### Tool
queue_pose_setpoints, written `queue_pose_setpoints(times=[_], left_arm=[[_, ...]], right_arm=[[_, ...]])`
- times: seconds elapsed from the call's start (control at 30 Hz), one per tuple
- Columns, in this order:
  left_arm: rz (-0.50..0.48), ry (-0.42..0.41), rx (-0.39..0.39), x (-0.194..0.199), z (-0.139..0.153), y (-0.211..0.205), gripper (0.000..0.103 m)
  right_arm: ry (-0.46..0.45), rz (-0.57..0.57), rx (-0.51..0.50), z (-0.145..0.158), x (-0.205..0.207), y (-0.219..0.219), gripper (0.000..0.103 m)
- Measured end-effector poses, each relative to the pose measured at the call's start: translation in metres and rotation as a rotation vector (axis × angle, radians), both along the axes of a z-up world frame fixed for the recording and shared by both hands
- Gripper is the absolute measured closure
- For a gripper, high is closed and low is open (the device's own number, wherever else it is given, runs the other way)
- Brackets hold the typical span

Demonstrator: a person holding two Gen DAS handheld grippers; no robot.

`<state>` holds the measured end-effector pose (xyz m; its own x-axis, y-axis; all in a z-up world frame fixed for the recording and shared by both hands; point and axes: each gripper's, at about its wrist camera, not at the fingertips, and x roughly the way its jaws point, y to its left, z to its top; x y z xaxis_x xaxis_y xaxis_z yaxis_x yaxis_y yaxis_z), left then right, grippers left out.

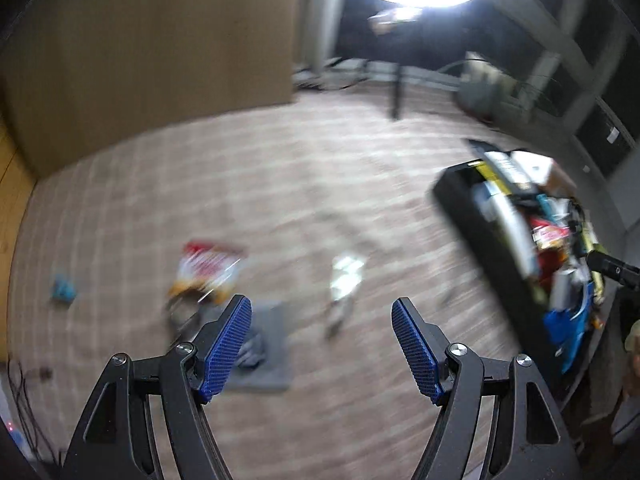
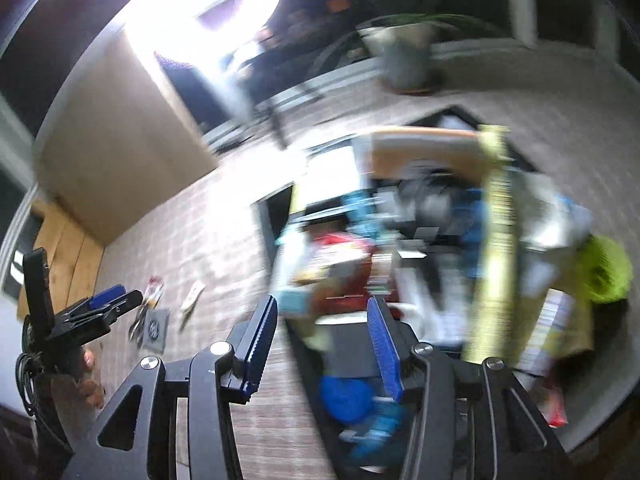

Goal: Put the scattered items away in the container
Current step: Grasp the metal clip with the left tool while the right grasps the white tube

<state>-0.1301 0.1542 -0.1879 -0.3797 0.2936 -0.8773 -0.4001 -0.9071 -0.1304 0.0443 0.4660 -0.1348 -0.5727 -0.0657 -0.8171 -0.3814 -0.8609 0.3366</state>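
Left tool (image 1: pixel 322 344) spread, empty, above grey pouch (image 1: pixel 266 344); right tool (image 2: pixel 322 346) spread, empty, over full container (image 2: pixel 352 360).

floor items (image 1: pixel 208 268) motion-blurred | container (image 2: pixel 348 360) contents smeared, unidentifiable

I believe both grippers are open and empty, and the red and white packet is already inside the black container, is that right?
Not quite: the red and white packet lies on the carpet, outside the black container, as the left wrist view shows. Both grippers, left and right, are open and empty.

Fingers (image 1: pixel 416 354) ribbed blue plastic; snack bag (image 1: pixel 208 270) glossy; gray cloth (image 1: pixel 264 344) matt; floor (image 1: pixel 280 184) woven.
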Motion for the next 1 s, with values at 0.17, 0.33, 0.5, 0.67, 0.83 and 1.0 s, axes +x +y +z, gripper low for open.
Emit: queue_pose_setpoints(times=[0.17,0.33,0.5,0.67,0.83,1.0], left_arm=[[0.141,-0.032,-0.143,0.003,-0.021,-0.061,0.019],[0.200,-0.056,-0.165,0.005,-0.031,-0.098,0.014],[0.212,-0.053,-0.120,-0.001,-0.034,-0.109,0.014],[0.172,-0.035,-0.157,-0.016,-0.042,-0.091,0.014],[0.137,-0.036,-0.180,-0.032,-0.052,-0.078,0.017],[0.126,-0.055,-0.206,-0.044,-0.063,-0.075,0.026]], right_arm=[[-0.036,0.160,0.000,-0.016,-0.049,-0.061,0.060],[-0.066,0.292,0.005,-0.029,-0.088,-0.118,0.060],[-0.094,0.371,-0.061,-0.041,-0.115,-0.155,0.060],[-0.135,0.375,-0.075,-0.052,-0.147,-0.175,0.060],[-0.218,0.326,-0.021,-0.074,-0.170,-0.175,0.060],[-0.279,0.275,-0.028,-0.092,-0.181,-0.167,0.060]])
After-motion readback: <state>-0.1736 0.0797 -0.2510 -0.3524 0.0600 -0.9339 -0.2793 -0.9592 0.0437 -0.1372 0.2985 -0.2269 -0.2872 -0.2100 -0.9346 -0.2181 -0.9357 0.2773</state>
